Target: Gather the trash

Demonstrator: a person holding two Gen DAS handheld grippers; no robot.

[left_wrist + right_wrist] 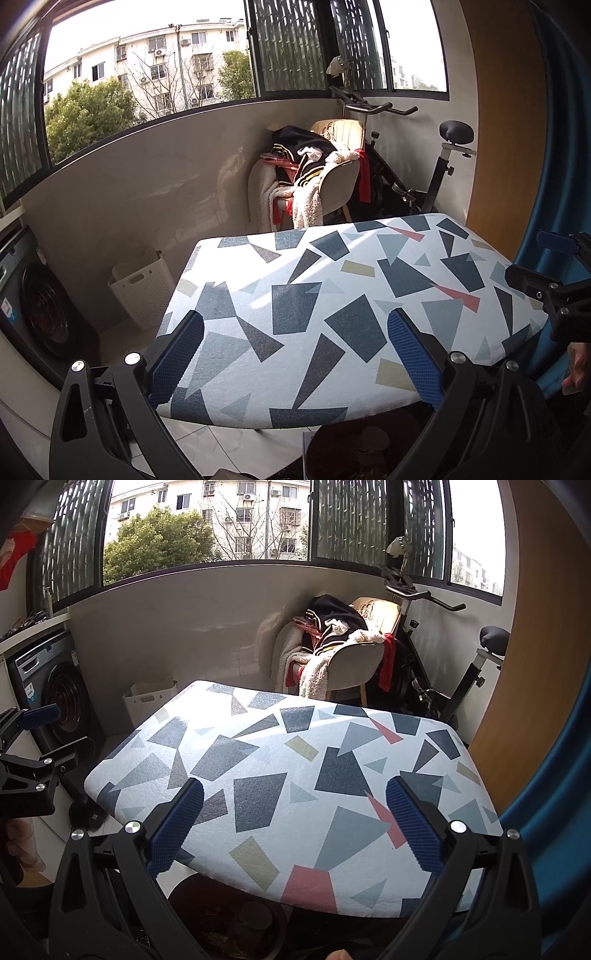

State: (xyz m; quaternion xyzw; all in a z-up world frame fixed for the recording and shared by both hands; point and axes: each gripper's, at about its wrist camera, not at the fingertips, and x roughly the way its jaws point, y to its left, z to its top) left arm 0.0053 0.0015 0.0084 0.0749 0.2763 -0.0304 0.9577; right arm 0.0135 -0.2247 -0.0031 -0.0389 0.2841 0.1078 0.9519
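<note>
Nearest the cameras, the left gripper [295,358] and right gripper [295,830] are held with fingers [177,358] spread wide and nothing between them, both over the near edge of the patterned worktop [332,295]. No trash is seen on the worktop. A dark bin [229,923] holding what looks like scraps stands on the floor just below the worktop's near edge. Judged from this, trash must first be found; the grippers are best kept released and swept slowly around the worktop until a target is seen.
</note>
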